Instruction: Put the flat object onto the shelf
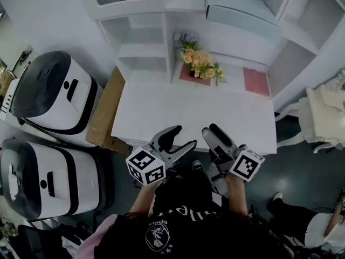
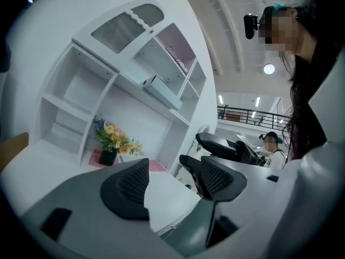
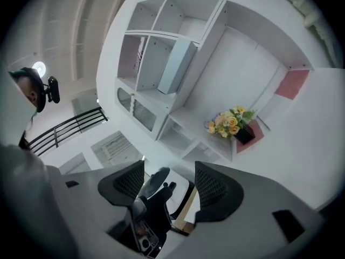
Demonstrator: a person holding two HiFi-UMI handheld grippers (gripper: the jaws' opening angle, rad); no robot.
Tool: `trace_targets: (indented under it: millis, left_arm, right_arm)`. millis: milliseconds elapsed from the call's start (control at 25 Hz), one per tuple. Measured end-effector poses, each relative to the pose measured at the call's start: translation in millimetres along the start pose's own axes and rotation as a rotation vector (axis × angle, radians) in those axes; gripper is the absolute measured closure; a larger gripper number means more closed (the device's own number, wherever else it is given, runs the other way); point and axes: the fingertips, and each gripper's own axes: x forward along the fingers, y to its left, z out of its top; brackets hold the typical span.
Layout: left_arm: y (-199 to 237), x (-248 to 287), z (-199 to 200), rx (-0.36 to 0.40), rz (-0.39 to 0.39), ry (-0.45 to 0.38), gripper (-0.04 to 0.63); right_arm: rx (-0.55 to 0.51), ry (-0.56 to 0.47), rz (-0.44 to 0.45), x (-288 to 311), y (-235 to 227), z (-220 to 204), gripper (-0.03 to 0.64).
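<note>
A flat pink mat (image 1: pixel 256 81) lies at the right back of the white desk (image 1: pixel 161 112), under the white shelf unit (image 1: pixel 145 36); it also shows in the right gripper view, pink mat (image 3: pixel 294 83). A second pink mat (image 1: pixel 188 75) lies under a pot of flowers (image 1: pixel 200 62). A pale blue flat box (image 1: pixel 242 12) leans in an upper shelf bay. My left gripper (image 1: pixel 182 137) and right gripper (image 1: pixel 213 131) hover side by side over the desk's front edge. Both are open and empty, as the left gripper (image 2: pixel 172 182) and right gripper (image 3: pixel 170 185) show in their own views.
Two white-and-black machines (image 1: pixel 54 90) (image 1: pixel 48 177) stand left of the desk, with a brown board (image 1: pixel 105 112) between them and it. A white chair (image 1: pixel 323 117) stands at the right. Another person (image 1: pixel 318 225) sits low at the right.
</note>
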Motion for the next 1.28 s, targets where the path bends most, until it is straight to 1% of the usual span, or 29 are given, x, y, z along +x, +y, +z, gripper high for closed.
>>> trace_targets:
  millis: [120, 280, 440, 480, 560, 640, 760, 880, 1040, 1160, 1280]
  left_arm:
    - [-12.4, -20.7, -18.4, -0.043, -0.042, 0.017, 0.282]
    - [-26.4, -42.1, -42.4, -0.060, -0.067, 0.052, 0.282]
    - [-44.0, -53.4, -60.3, -0.094, -0.097, 0.059, 0.282]
    - [-47.6, -55.9, -64.7, -0.099, -0.103, 0.060, 0.282]
    - [-52.8, -60.1, -73.6, -0.104, -0.111, 0.071, 0.282]
    - [-57.7, -62.9, -80.2, -0.106, -0.114, 0.082, 0.282]
    - [-67.3, -66.2, -82.9, -0.108, -0.108, 0.075, 0.282]
    - [-76.5, -67.7, -83.6, -0.093, -0.100, 0.066, 0.282]
    - [-93.0, -73.8, -85.7, -0.070, -0.055, 0.050, 0.282]
    - [-116.4, -80.3, -88.1, -0.082, -0.012, 0.017, 0.282]
    - [-149.4, -85.2, -96.5, -0.101, -0.007, -0.008, 0.282]
  right_arm:
    - [0.007, -0.016, -0.033, -15.2, 8.9, -24.2, 0.298]
    - [0.000, -0.016, -0.072, -36.9, 19.0, -54.2, 0.299]
    - [-0.009, -0.017, -0.121, -58.1, 22.9, -71.9, 0.310]
    - [-0.011, -0.021, -0.130, -62.3, 24.2, -74.2, 0.329]
    - [-0.018, -0.032, -0.142, -69.5, 27.7, -76.8, 0.444]
    - [-0.021, -0.031, -0.146, -76.6, 32.0, -79.9, 0.465]
    - [-0.027, -0.009, -0.148, -88.7, 37.4, -86.7, 0.490]
    - [-0.030, 0.017, -0.136, -98.7, 41.2, -93.6, 0.508]
    - [-0.028, 0.037, -0.112, -121.3, 49.1, -102.1, 0.522]
    - [-0.036, 0.046, -0.091, -147.9, 58.2, -106.0, 0.526]
    - [-0.045, 0.048, -0.075, -176.5, 64.7, -111.1, 0.529]
